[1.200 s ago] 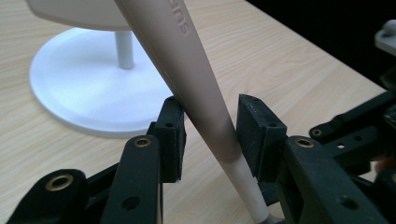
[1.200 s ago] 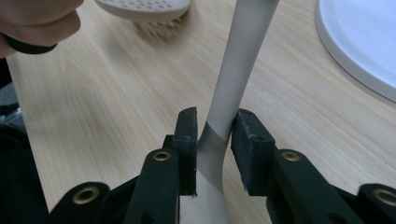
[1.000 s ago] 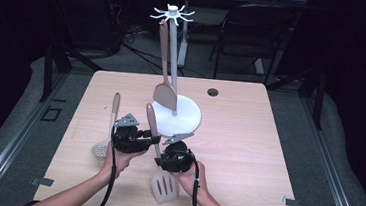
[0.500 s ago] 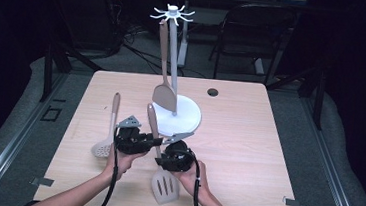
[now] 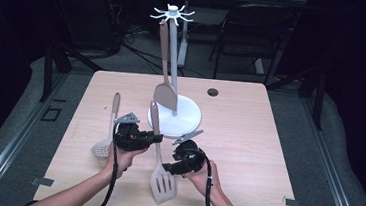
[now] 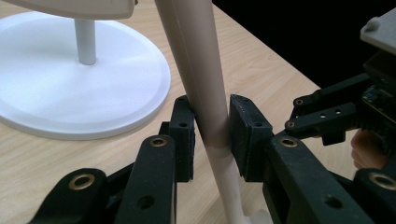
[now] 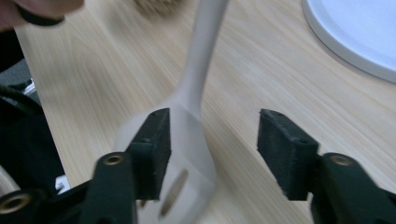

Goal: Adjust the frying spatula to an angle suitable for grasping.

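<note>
We see the slotted turner [image 5: 159, 151] on the counter [image 5: 248, 139], near the front edge. The left gripper [image 6: 211, 133] has its jaws squeezed on the turner's handle. The right gripper [image 7: 212, 140] has its jaws wide apart over the turner's flat end. Just behind stands the white rack [image 5: 180, 117] with a spatula [image 5: 165, 76] hanging on it. A slotted spoon [image 5: 107, 129] lies to the left.

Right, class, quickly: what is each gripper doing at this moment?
Left gripper: closed on the slotted spatula, gripping its handle.
Right gripper: open, jaws either side of the spatula's blade, holding nothing.
</note>
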`<action>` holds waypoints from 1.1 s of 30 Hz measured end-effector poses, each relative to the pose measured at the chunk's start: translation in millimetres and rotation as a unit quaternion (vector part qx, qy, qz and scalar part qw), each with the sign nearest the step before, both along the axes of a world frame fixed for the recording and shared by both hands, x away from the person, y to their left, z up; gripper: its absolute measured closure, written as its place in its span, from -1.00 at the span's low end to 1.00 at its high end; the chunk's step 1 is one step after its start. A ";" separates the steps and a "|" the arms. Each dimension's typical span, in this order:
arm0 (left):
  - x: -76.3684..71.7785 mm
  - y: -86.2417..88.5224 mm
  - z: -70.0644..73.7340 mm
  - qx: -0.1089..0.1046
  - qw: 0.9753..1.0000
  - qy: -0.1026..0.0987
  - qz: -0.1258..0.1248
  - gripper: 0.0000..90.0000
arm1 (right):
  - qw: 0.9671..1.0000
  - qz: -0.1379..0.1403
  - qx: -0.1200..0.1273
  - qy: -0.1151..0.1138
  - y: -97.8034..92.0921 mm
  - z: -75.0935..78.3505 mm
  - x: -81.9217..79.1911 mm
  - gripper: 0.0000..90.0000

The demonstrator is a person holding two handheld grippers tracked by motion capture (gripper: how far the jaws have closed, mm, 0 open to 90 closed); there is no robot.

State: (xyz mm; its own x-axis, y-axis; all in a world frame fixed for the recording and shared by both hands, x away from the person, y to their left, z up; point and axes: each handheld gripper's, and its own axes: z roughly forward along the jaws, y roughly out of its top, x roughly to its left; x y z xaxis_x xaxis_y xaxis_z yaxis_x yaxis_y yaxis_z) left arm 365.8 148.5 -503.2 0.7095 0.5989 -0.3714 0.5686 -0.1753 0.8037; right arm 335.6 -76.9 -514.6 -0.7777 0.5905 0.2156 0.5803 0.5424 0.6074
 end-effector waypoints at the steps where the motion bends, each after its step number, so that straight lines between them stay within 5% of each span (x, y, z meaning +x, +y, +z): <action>1: 0.9 0.2 0.6 -0.003 1.000 0.003 -0.001 0.61 | 1.000 -0.002 0.001 0.003 -4.2 -0.4 0.8 -0.11; 6: 5.1 1.9 5.3 -0.022 1.000 0.015 -0.006 0.65 | 1.000 -0.015 0.000 0.008 -18.7 -0.9 5.2 -0.39; 10: 8.6 4.8 11.5 -0.045 0.998 0.029 -0.015 0.70 | 1.000 -0.027 -0.001 0.005 -28.3 1.6 9.3 -0.41; 33: 11.0 5.4 33.1 -0.038 0.998 -0.028 -0.043 0.72 | 0.998 -0.060 -0.002 -0.010 -53.6 9.9 17.2 -0.39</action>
